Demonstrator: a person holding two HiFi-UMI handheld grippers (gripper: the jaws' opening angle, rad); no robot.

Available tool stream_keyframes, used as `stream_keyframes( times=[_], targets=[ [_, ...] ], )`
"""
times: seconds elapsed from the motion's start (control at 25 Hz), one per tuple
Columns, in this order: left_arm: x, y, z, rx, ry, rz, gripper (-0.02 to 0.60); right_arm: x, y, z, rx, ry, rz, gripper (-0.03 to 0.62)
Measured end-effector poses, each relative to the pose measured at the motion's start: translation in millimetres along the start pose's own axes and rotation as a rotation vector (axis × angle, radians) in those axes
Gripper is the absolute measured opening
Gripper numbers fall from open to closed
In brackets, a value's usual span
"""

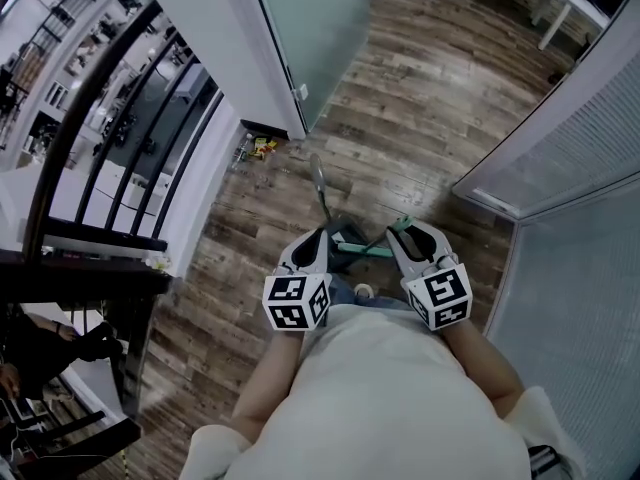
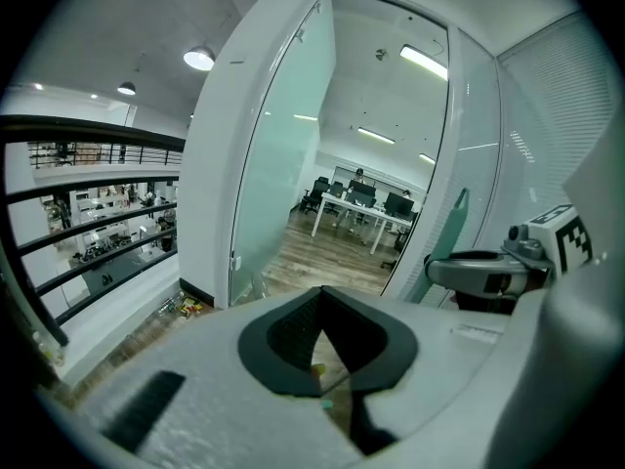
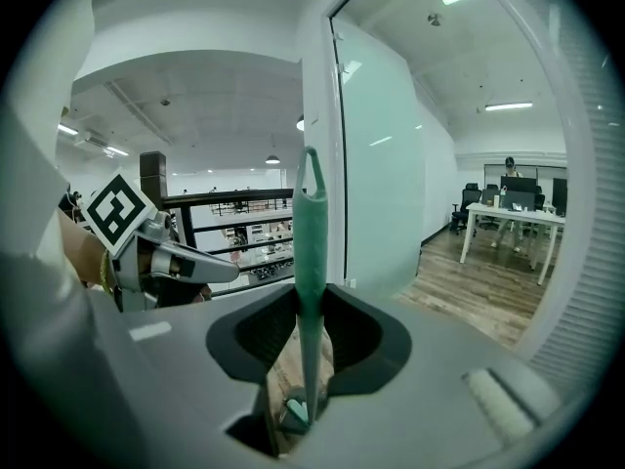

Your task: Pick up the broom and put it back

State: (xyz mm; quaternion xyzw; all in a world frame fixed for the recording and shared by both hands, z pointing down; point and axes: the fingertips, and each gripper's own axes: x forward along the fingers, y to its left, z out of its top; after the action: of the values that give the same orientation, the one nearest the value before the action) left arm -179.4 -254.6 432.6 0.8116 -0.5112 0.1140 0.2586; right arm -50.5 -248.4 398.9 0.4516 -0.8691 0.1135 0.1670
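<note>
Right gripper [image 3: 312, 322]: jaws set part-way, closed on the handle of the green broom [image 3: 310, 233]. The handle stands upright between the pads, loop end up.
Left gripper [image 2: 322, 309]: jaws drawn together at the tips, nothing gripped.
The broom is carried in front of the person, over the wood floor [image 1: 420, 118] and near the glass panel [image 1: 310, 28].

Risks, as judged:
- A long handle is held by one gripper only. A swing of the free end could strike the glass panel or the railing [image 1: 100, 108].
- The handle looks smooth and round, so a slide through the pads is possible if the grip is not kept firm.
- Small litter [image 1: 262, 146] at the wall foot could be dragged along by the lower end.

Count:
- Broom: 1
- Grippers: 2
- Glass panel: 1 noted
- Railing: 1
- Grey pole [image 1: 320, 183] beside the broom: 1, kind not determinable
- Litter pieces: too small to be counted
</note>
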Motion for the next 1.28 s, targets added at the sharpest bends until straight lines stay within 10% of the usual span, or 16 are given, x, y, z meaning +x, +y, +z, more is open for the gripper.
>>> stream_keyframes(
  times=[1.28],
  targets=[
    [4,-9,34,0.078,0.015,-0.186,0.006,-13,6,20,0.076,-0.043,-0.179,0.098]
  ],
)
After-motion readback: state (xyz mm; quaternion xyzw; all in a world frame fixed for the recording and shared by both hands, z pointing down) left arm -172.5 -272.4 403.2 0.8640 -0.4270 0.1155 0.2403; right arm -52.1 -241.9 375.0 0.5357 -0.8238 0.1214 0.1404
